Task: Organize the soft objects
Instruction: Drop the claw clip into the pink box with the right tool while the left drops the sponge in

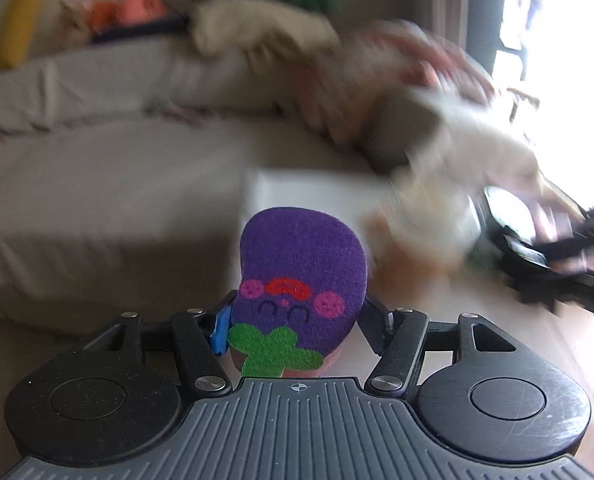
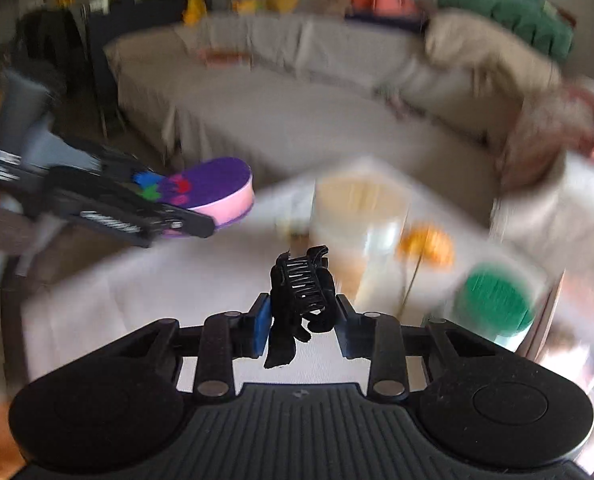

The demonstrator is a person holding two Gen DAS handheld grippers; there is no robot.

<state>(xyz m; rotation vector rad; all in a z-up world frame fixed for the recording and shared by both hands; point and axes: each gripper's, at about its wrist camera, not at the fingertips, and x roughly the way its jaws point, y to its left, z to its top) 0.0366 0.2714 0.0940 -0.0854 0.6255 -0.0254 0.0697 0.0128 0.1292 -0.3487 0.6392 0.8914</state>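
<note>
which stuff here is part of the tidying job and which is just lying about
In the job:
purple eggplant-face sponge in left gripper
black claw hair clip in right gripper

Lying about:
grey sofa
green cushion
orange flower

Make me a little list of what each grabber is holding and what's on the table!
left gripper: shut on purple eggplant sponge, face side up, pink layer underneath
right gripper: shut on black hair claw clip
table: white cloth over it
on table: clear container, orange flower, green round item, all blurred
behind: grey sofa with green cushion
picture quality: blurred
</note>
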